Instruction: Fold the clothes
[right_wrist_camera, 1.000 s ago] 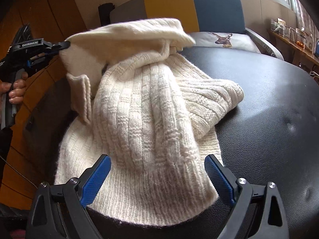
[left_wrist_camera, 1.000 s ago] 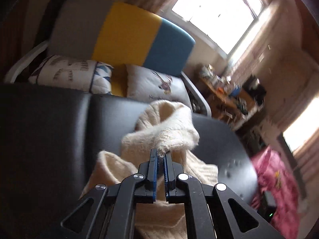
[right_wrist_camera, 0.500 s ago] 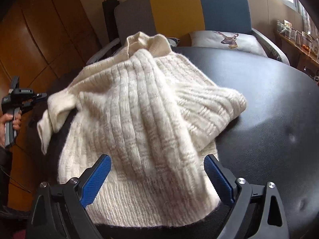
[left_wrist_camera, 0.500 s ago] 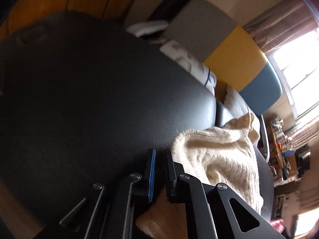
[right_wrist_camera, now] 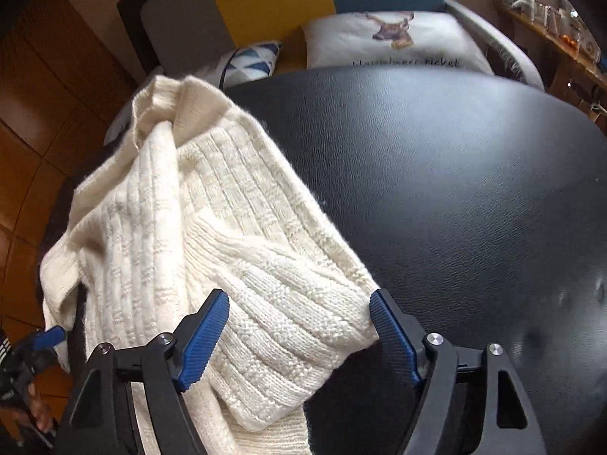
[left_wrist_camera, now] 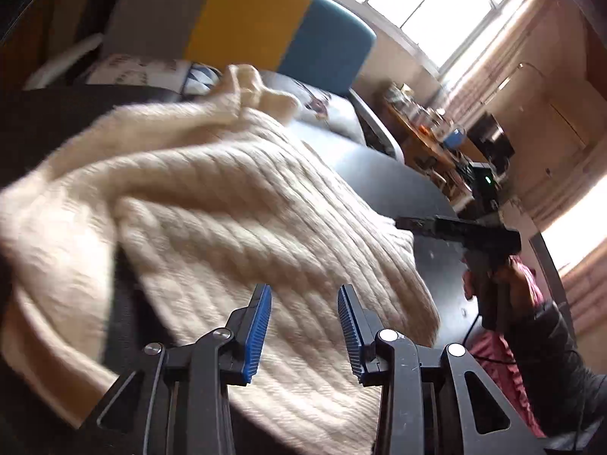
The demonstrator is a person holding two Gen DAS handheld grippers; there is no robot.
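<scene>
A cream knitted sweater (left_wrist_camera: 235, 212) lies bunched on a black leather surface (right_wrist_camera: 455, 174). In the left wrist view my left gripper (left_wrist_camera: 305, 295) hovers open just above the knit, nothing between its blue pads. The right gripper (left_wrist_camera: 408, 223) shows there at the sweater's far edge, held by a hand (left_wrist_camera: 508, 280). In the right wrist view the sweater (right_wrist_camera: 212, 235) fills the left half, and my right gripper (right_wrist_camera: 299, 299) stands open with a folded sleeve end between its wide-apart fingers. The left gripper (right_wrist_camera: 49, 337) peeks in at the lower left, beside the hem.
A grey, yellow and blue chair back (left_wrist_camera: 265, 26) with printed cushions (right_wrist_camera: 394, 38) stands behind the surface. A cluttered wooden desk (left_wrist_camera: 428, 129) and bright window (left_wrist_camera: 428, 3) lie to the right. Pink fabric (left_wrist_camera: 504, 349) lies below the right hand. Wooden panels (right_wrist_camera: 34, 106) flank the left.
My left gripper has let go of the sweater, opened, and swung back over it. The sweater has dropped flat. My right gripper has moved forward around the sleeve end.
</scene>
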